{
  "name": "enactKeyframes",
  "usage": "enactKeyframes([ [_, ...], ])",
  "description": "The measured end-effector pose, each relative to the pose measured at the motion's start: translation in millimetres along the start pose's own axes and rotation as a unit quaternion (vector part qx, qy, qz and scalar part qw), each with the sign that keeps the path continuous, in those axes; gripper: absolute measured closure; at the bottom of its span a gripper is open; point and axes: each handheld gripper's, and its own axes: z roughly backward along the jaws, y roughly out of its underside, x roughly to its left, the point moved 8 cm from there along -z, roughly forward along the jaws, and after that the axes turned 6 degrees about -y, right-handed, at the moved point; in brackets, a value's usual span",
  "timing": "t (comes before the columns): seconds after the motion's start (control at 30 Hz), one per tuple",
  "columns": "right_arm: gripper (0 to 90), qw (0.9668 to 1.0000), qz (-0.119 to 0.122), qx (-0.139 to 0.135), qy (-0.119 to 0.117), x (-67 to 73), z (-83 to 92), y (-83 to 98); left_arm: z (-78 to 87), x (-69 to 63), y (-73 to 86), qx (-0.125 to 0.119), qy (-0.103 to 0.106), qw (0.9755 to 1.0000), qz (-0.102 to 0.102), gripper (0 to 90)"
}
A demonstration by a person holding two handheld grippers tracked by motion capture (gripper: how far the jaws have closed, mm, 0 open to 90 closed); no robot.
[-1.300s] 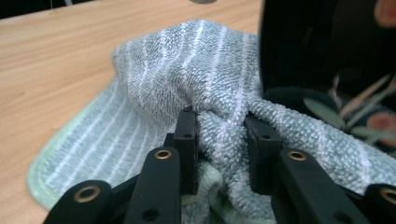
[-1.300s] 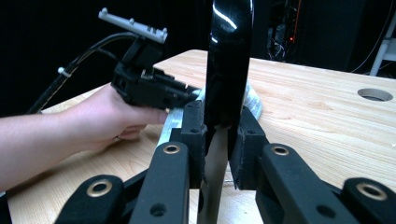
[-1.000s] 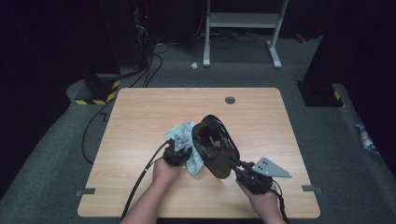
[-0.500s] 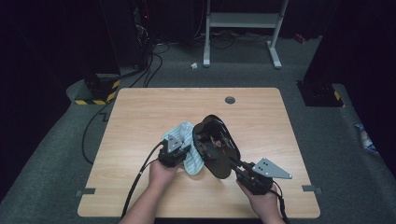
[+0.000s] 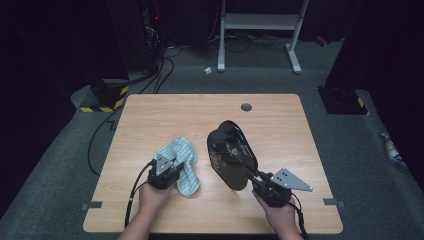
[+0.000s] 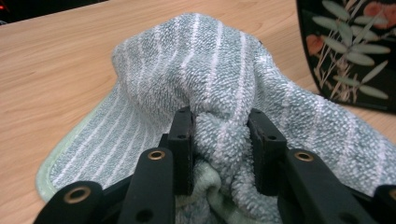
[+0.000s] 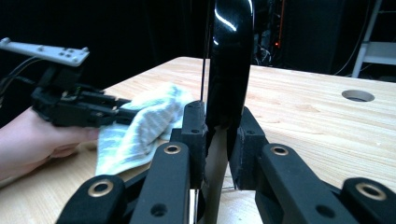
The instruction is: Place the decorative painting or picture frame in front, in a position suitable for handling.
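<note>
Cloth (image 6: 233, 93) bunched between left gripper (image 6: 219, 149) jaws, just easing apart, pads touching it. Plate (image 5: 231, 154) at three o'clock, clamped edgewise by right gripper (image 7: 217, 144).

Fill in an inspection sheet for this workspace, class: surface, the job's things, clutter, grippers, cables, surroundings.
Surface: wooden table, round grommet hole near its far edge.
Job's things: striped towel bunched on the table; black floral plate held on edge, apart from the towel.
Clutter: nothing seen.
Grippers: left gripper with a towel fold between its jaws, which have just been opening; right gripper shut on the plate's rim.
Cables: one trails from each gripper; more on the floor beyond the table.
Surroundings: dark room, grey carpet, white frame behind.
</note>
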Motion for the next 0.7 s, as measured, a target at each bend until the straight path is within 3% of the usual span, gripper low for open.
enactKeyframes([
  [0.27,77.7,0.9997,-0.003,-0.006,0.022,-2.2,-9.7,-3.5,0.4,-0.4,8.5,-0.015,0.009,0.9998,0.003,65.2],
  [0.43,77.6,0.9992,-0.002,-0.011,0.039,-7.9,-19.5,-5.1,2.5,-4.9,9.0,-0.018,0.014,0.9996,-0.017,64.4],
  [0.7,77.0,0.9973,-0.001,-0.017,0.072,-19.8,-33.9,-10.0,2.0,-4.5,8.5,-0.019,0.021,0.9996,-0.010,64.1],
])
